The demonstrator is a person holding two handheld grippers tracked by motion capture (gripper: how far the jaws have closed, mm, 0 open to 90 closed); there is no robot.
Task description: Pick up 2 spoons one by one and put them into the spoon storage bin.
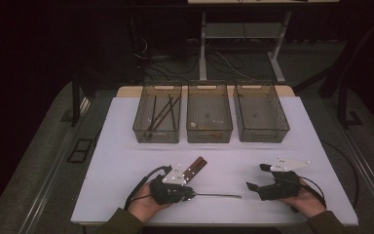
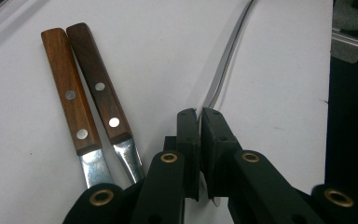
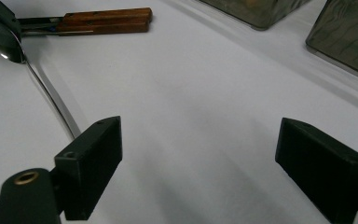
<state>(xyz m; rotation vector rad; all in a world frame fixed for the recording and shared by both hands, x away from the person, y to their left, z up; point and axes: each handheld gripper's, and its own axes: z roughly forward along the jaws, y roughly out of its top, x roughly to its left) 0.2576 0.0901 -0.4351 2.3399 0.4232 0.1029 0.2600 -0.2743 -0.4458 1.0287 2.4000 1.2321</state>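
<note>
White tabletop (image 1: 126, 146) holds three wire bins (image 1: 209, 117) waiting for sorted cutlery, so the left gripper (image 2: 200, 114) clamps a spoon (image 2: 226, 65) beside two wooden-handled knives (image 2: 86, 93), while the right gripper (image 3: 198, 154) idles, jaws wide and empty.

Three wire baskets (image 1: 157, 113) (image 1: 209, 112) (image 1: 262, 111) stand in a row on one white desk (image 1: 126, 161). Two wooden-handled knives (image 2: 71, 95) (image 2: 99, 84) lie side by side. One spoon (image 3: 9, 46) is there. Two tools (image 1: 187, 192) (image 1: 254, 187) are present, one in each hand.
</note>
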